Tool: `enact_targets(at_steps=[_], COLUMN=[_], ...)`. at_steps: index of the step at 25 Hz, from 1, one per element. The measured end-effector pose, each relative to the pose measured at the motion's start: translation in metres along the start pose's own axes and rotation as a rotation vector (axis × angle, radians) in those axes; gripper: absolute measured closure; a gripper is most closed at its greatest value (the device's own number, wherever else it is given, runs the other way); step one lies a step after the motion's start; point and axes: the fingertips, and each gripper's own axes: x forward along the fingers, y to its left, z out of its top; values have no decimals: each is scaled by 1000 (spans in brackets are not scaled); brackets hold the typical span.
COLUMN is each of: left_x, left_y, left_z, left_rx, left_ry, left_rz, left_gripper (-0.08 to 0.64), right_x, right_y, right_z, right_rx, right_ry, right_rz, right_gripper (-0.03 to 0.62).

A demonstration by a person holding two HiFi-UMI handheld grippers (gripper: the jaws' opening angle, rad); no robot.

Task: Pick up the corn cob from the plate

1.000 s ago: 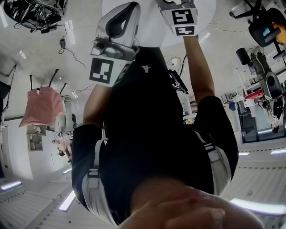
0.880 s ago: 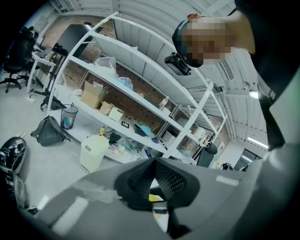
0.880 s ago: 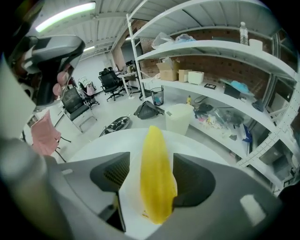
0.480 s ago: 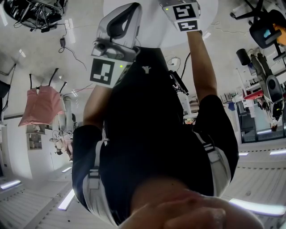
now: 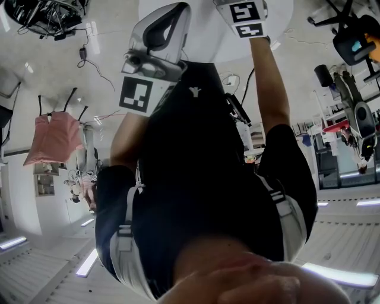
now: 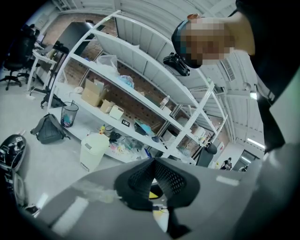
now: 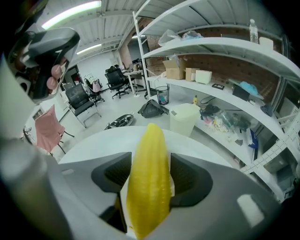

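In the right gripper view a yellow corn cob (image 7: 147, 183) lies lengthwise between the jaws of my right gripper (image 7: 150, 165). Both dark pads (image 7: 117, 176) touch its sides, and the jaws have just been closing on it. Something pale shows under the cob, above the round white table (image 7: 93, 145). In the head view only the right gripper's marker cube (image 5: 246, 18) shows at the top edge; its jaws are cut off. My left gripper (image 5: 155, 50) hovers beside it. Its pads meet at the tips (image 6: 153, 164), with nothing between them.
White shelving (image 7: 225, 51) with boxes and clutter stands behind the table. A white bin (image 7: 185, 117) and a dark bag (image 7: 151, 108) are on the floor. Office chairs (image 7: 82, 101) and a pink cloth (image 5: 50, 139) on a chair lie farther off. My torso fills the head view.
The right gripper's marker cube has shifted slightly toward the top right of the head view and turned a little. The left gripper has stayed in place.
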Motion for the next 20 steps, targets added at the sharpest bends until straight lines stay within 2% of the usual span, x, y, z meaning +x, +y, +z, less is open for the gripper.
enact_targets(at_steps=[3,8,11,20], left_x=[-1,-4,-4,-9], left_y=[2,4,3,4], left_z=[1,0,-2,-9], left_rx=[0,0,-2,-3], left_ry=[-1,-5,0,1], left_rz=[2,4,5,7], left_gripper=[557,558,557,557], right_x=[3,6,5,5], right_y=[0,0,-1,-2], right_z=[-2,-1,1,-3], right_rx=[-18,46,49,46], right_ry=[2,-47,-67,-62], right_rz=[2,32,32,34], right_gripper=[346,353,354,356])
